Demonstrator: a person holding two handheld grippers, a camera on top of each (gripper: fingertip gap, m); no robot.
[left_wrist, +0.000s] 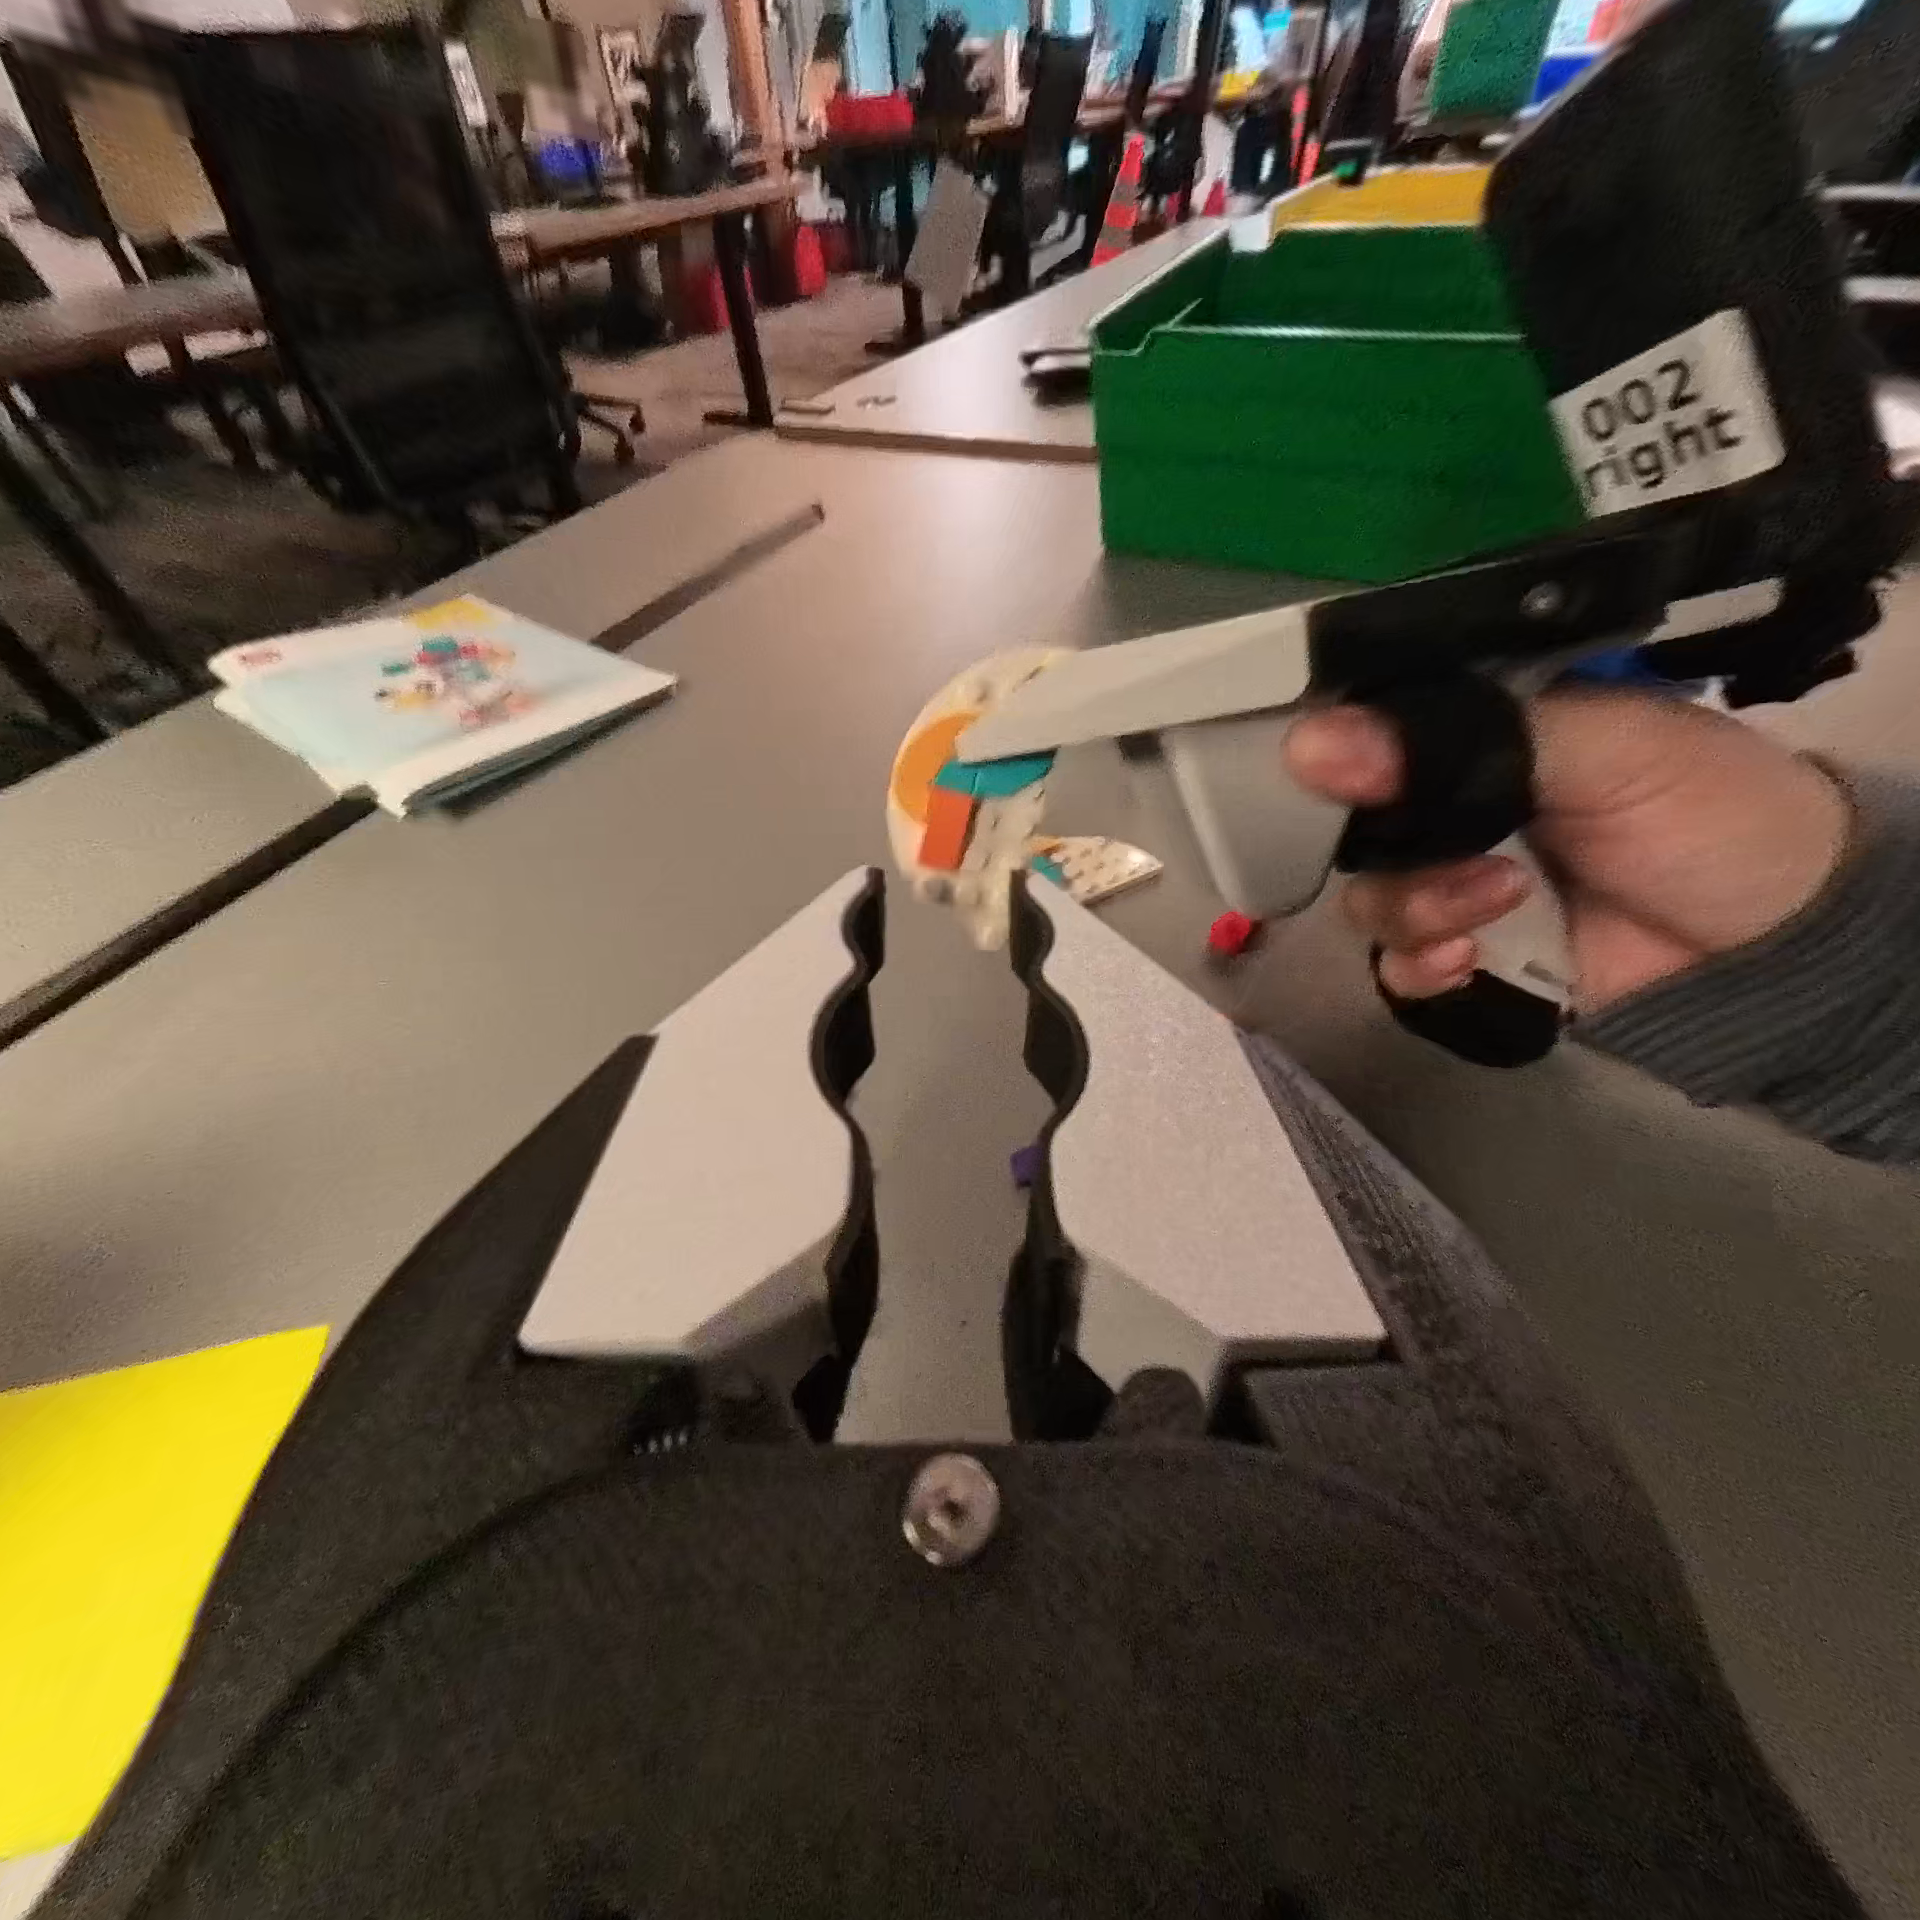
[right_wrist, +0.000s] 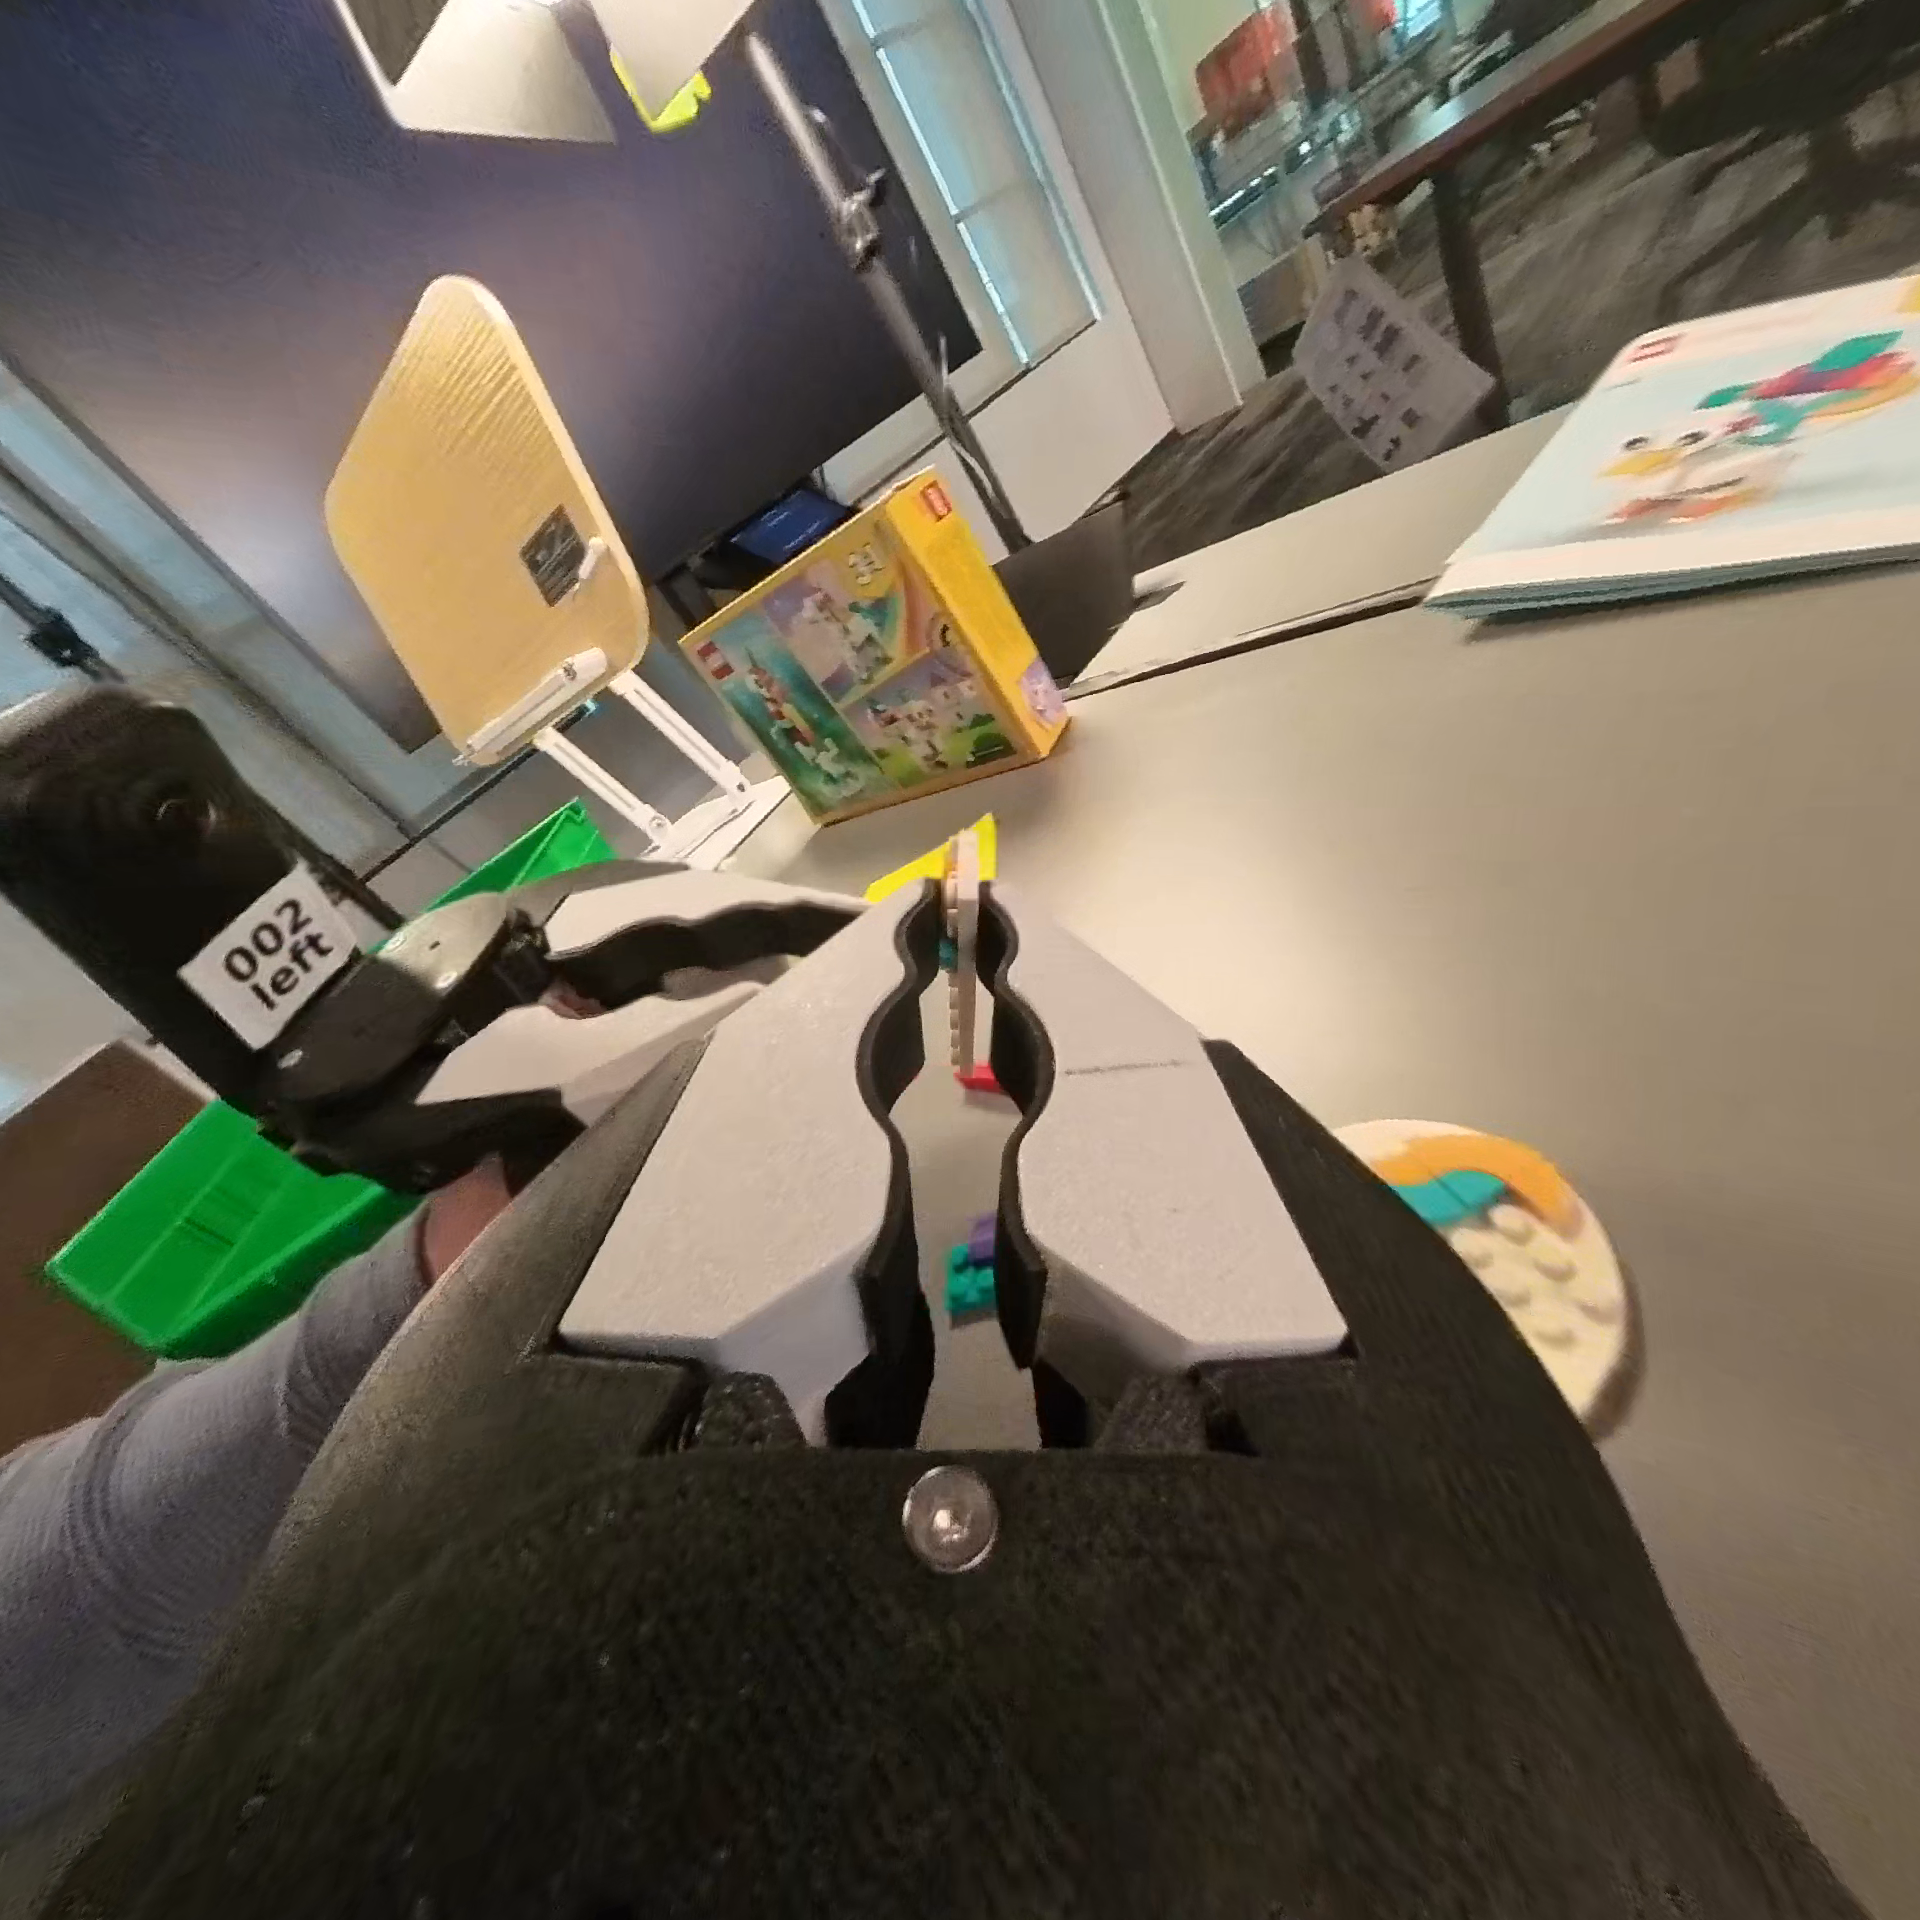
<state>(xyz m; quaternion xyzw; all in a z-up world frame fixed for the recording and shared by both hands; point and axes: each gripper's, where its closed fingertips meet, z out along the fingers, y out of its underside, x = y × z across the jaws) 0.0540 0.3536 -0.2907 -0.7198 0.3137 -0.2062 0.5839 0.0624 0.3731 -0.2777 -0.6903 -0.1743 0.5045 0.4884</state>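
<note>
**Right hand-held gripper**: clamped on the rim of a round white studded brick plate that carries orange, teal and red-orange tiles. The plate is held clear of the grey worktop and is seen edge-on in the right wrist view.

**Left hand-held gripper**: fingers apart and holding nothing. Its tips sit just below the held plate, the right-hand tip at or against the lower rim.

**Handling note:** the grip bites only a thin edge, so the plate would probably pivot if pushed off-centre. Any contact from the open fingers is best made square to the plate and close to the clamped rim.

**Around them:**
- small red brick on the worktop beneath the right gripper
- small teal and purple bricks
- second round white studded plate with orange and teal tiles, lying flat
- pale blue instruction booklet
- green plastic bin
- yellow cardboard toy box
- flat yellow sheet

**Hard to make out:**
- Both views are motion-blurred.
- Whether the left fingertip actually touches the plate cannot be told.
- The left gripper's tips are hidden behind the right gripper's finger in the right wrist view.
- The plate's far face is unseen.
- The second plate is partly covered by the gripper body.
</note>
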